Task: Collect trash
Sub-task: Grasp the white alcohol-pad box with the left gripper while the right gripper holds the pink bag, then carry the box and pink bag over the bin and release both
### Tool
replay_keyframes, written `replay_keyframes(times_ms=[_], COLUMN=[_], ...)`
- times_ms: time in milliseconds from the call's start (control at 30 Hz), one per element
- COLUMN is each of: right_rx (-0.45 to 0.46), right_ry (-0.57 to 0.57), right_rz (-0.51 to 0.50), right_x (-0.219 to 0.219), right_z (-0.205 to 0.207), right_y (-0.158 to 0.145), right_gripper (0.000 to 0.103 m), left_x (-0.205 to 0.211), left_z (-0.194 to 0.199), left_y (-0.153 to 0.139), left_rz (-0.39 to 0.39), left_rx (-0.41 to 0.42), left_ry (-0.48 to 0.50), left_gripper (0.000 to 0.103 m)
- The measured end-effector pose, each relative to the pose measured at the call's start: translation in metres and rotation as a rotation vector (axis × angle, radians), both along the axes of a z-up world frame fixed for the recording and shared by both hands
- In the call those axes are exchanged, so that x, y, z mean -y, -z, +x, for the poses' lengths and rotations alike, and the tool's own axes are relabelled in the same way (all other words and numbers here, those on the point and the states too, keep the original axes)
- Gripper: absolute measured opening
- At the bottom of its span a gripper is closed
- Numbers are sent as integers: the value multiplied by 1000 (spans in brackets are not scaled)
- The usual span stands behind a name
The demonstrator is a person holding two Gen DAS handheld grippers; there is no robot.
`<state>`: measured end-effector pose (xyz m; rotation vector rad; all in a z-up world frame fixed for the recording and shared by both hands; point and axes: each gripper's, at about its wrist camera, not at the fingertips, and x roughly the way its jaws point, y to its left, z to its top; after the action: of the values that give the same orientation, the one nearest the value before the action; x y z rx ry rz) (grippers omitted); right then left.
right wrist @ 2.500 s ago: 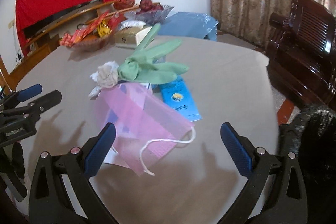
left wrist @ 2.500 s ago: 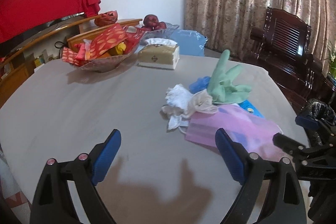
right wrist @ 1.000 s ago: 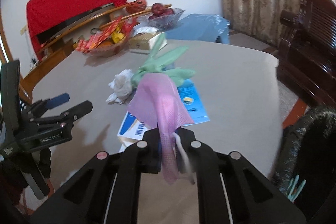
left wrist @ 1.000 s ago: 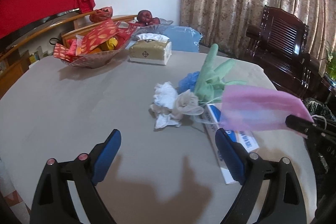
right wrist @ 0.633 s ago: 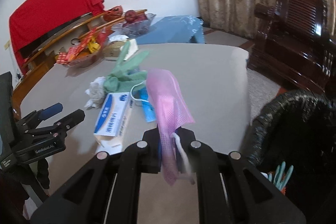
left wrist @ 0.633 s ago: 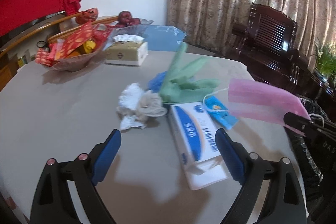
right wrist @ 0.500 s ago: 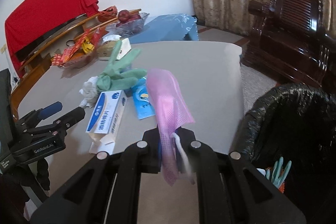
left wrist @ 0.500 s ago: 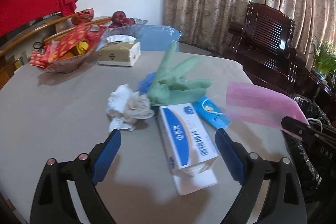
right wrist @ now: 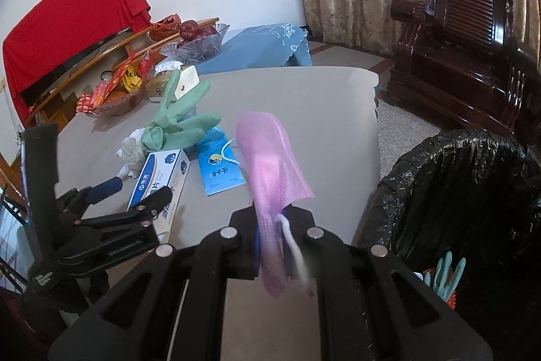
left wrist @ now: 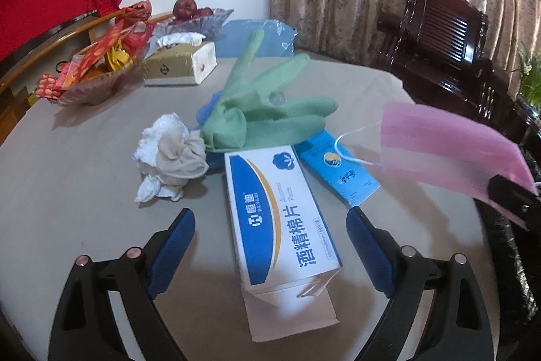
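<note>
My right gripper [right wrist: 270, 217] is shut on a pink face mask [right wrist: 268, 154], held above the table's right edge beside a bin lined with a black bag [right wrist: 466, 192]. The same pink mask [left wrist: 446, 154] hangs at the right of the left wrist view. My left gripper [left wrist: 270, 249] stands open, its blue pads on either side of a white and blue box of alcohol pads [left wrist: 277, 215] lying on the table, not touching it. Behind the box lie a green rubber glove [left wrist: 267, 114], crumpled tissues [left wrist: 169, 154] and a blue packet [left wrist: 341, 168].
A tissue box [left wrist: 182, 63], a bowl of red snack packets [left wrist: 91, 70] and a fruit dish [left wrist: 196, 19] stand at the table's far side [left wrist: 67, 158]. A dark wooden chair [right wrist: 466, 39] is beyond the bin. The bin holds another teal glove [right wrist: 446, 276].
My left gripper has moved forward and lower, so the box now lies between its fingers. The right gripper, still holding the mask, has swung right toward the bin.
</note>
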<state>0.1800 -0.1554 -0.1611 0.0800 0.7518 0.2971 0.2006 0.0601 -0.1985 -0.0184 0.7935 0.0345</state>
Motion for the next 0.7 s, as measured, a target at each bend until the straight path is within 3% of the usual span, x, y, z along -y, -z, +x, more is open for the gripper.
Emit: replay_keyframes(times_ms=[100,167,267,333,700], right_rx=[-6,-7,-5,-4,34], right_ry=[1,0,-1,-3,-15], right_rz=[3,1,-2,-4,-13], right_x=[1,0,0,-2,-7], right_z=[1,2,1,1,-9], right_y=[1,2,2,1,-16], right_gripper=[9,9,9,9,9], left_x=[2,2,1,-1,-3], left_z=[4,7,8,7,-20], left_y=[7,9,11,10,-40], left_rz=[10,5,-15,-24,-75], left_rx=[-20,-34,-48,-47,55], left_ry=[-10,-13,-9,-9,17], left_gripper=[88,81,61,57,54])
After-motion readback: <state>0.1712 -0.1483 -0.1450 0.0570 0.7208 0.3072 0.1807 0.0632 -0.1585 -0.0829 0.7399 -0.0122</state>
